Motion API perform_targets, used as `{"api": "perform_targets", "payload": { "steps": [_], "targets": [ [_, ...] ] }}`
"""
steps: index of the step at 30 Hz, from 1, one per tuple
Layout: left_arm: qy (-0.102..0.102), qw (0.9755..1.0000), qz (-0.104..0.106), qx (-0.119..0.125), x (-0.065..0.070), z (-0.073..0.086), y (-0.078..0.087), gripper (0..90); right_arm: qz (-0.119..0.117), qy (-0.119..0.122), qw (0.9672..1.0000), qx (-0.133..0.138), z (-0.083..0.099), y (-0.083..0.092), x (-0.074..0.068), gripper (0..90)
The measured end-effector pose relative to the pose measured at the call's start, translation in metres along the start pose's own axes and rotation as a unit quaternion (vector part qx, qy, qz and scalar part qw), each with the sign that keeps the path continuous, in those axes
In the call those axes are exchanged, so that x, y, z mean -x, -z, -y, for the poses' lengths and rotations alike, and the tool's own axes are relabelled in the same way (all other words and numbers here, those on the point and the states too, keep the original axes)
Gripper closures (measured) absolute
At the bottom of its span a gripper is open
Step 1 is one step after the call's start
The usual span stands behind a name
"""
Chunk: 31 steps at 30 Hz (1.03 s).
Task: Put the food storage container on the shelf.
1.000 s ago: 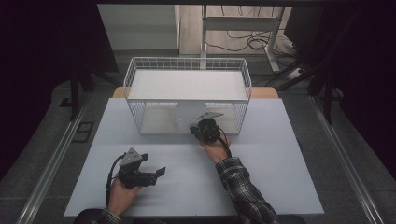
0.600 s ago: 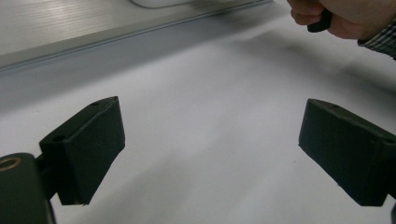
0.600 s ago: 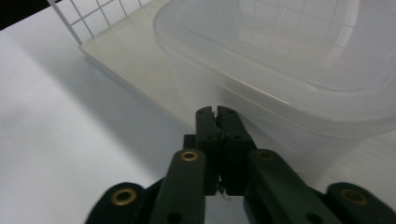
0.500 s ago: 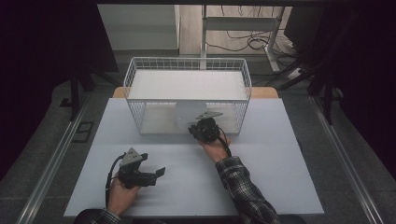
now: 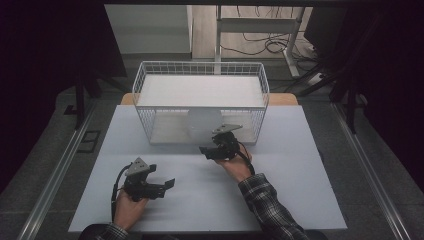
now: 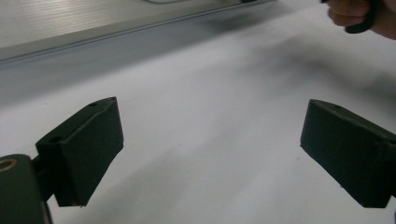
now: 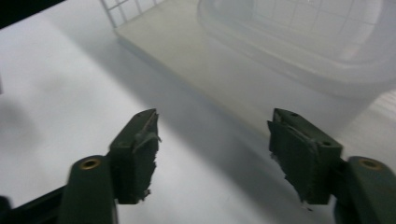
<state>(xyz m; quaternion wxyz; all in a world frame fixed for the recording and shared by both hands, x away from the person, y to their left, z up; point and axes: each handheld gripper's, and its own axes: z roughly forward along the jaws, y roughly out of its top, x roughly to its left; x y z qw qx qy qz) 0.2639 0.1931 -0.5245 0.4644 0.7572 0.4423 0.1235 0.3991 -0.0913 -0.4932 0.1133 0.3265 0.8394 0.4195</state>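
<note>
White-wire basket (image 5: 150,95) now holds the translucent plastic tub (image 7: 299,42), so the right hand-held gripper (image 7: 212,140), jaws just opened and empty, should back straight out.

White table (image 5: 300,200): wire basket (image 5: 145,90) at far edge (translucent container (image 5: 204,124) inside).

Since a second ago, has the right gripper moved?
Yes, slightly. The right gripper has backed a little away from the wire basket, toward the person. Its jaws have just been opening, with nothing between them.

no text, label, brand, number or sign can be read on anything here.
</note>
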Motion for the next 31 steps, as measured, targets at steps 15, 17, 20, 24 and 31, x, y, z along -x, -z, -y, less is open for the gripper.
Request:
{"api": "perform_targets", "payload": {
  "steps": [15,17,20,24,31],
  "targets": [
    [-0.028,0.9994,-0.012,-0.014,0.001,0.003,0.004,3.4,0.000,0.012,0.9999,0.008,0.042,0.072,-0.007,3.6],
    [-0.035,0.9991,-0.018,-0.015,0.002,0.004,0.004,2.9,0.001,0.010,0.9999,0.007,0.050,0.082,-0.006,2.7],
    [-0.044,0.9985,-0.025,-0.019,0.002,0.007,0.003,2.5,0.010,0.006,0.9999,0.004,0.065,0.094,-0.006,1.1],
    [-0.046,0.9984,-0.026,-0.019,0.001,0.009,0.003,2.1,0.018,-0.009,0.9998,-0.003,0.094,0.112,-0.003,1.4],
    [-0.047,0.9982,-0.021,-0.032,0.000,0.010,-0.002,1.0,0.041,-0.010,0.9982,-0.043,0.118,0.114,0.002,1.8]
  ]
}}
